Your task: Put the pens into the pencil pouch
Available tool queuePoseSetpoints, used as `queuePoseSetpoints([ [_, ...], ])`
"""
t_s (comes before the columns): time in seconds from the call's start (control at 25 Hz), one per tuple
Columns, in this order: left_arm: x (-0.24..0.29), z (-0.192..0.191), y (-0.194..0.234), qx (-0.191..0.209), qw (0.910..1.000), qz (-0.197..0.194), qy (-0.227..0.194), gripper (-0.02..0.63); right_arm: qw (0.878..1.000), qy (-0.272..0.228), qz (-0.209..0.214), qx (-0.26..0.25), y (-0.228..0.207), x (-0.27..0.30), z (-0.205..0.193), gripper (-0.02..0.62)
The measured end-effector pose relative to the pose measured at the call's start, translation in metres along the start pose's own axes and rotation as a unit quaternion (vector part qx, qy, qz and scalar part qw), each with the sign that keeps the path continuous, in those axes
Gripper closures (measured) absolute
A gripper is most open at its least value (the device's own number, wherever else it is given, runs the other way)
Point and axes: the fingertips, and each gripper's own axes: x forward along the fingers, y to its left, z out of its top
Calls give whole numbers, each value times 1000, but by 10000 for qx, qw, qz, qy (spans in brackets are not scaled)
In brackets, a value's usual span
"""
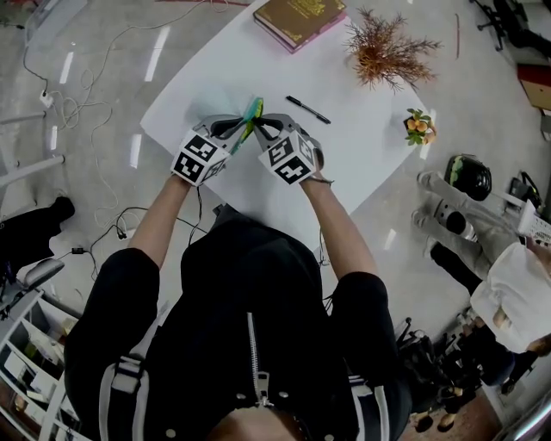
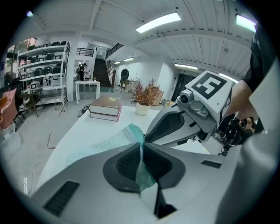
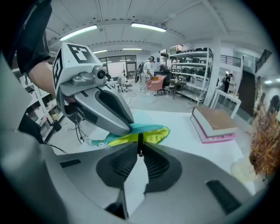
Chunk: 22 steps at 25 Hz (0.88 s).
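Left gripper (image 2: pixel 142 148) is clamped shut on the teal mesh edge of the pencil pouch (image 1: pixel 252 114). Right gripper (image 3: pixel 139 148) is nipped nearly shut on a thin dark tab at the pouch's mouth, which looks like the zipper pull (image 3: pixel 139 141) but can't be confirmed. The two grippers meet tip to tip and hold the pouch up off the white table (image 1: pixel 258 69). Likely logic: left anchors the fabric so right can run the zip against it. The yellow lining shows in the right gripper view, so the mouth reads as at least partly open. One black pen (image 1: pixel 307 109) lies on the table just beyond the grippers, untouched and not yet in the pouch. A book (image 1: pixel 300 19) sits at the far edge, clear of the work.
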Motion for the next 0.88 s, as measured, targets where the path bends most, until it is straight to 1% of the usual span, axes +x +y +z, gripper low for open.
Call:
queuePoseSetpoints([
  [0.2, -4, 5, -3, -232, 9995, -167, -100, 563, 9998, -113, -135, -104, -1, 0, 8, 541],
  [0.36, -4, 3, -3, -159, 9997, -171, -7, 563, 9985, -160, -298, -423, 0, -2, 12, 541],
  [0.44, -3, 2, -7, -105, 9996, -262, 39, 563, 9981, -172, -285, -520, 2, -1, 12, 541],
  [0.52, -3, 4, -14, -107, 9990, -436, -5, 563, 9982, -167, -246, -529, 3, 0, 11, 541],
  [0.72, -7, 12, -22, -357, 9955, -843, -263, 563, 9980, -230, -188, -559, 7, 0, 9, 541],
  [0.8, -9, 12, -20, -428, 9947, -879, -321, 563, 9979, -248, -194, -564, 7, 1, 8, 541],
  [0.88, -9, 11, -16, -458, 9950, -835, -314, 563, 9979, -269, -204, -555, 8, 1, 8, 537],
])
